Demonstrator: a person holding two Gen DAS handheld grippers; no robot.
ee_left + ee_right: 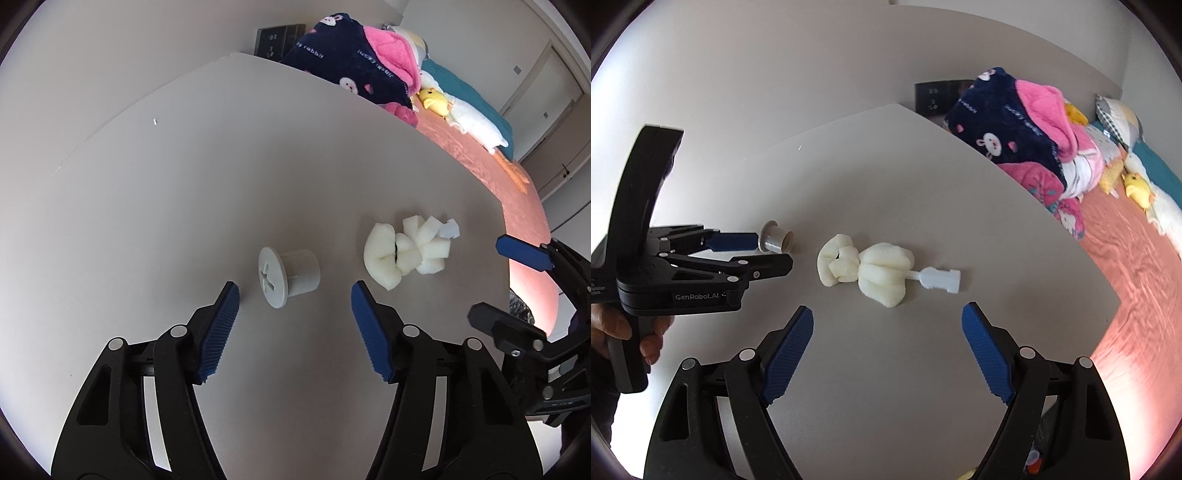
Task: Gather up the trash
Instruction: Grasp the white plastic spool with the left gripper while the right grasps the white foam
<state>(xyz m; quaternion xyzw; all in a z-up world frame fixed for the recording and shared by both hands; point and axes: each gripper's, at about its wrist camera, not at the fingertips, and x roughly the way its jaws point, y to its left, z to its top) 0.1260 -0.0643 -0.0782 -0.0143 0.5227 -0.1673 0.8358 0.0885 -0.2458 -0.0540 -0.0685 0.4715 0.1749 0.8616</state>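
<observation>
Two pieces of trash lay on the pale grey table (129, 206). One was a grey plastic cap (289, 276) with a flat slotted flange, lying on its side at the centre of the left wrist view. The other was a white foam piece (404, 251) of several lobes, right of centre there; in the right wrist view it sat mid-frame with a short white plastic stem (940, 278) sticking out toward the right.

The left gripper (293, 295) stood with its two blue pads apart, the cap just beyond the tips and neither pad pressing on it. In the right wrist view it entered from the left edge, held by a hand (626, 332) at lower left, one blue pad close beside the cap.

The right gripper (888, 317) was spread wide and empty, the foam piece just above its tips in the frame.

Behind the table's far edge, at upper right, one navy and pink blanket (1015, 122) was heaped on a bed with a salmon cover (1137, 295), one yellow plush toy (1137, 188) beside it.
</observation>
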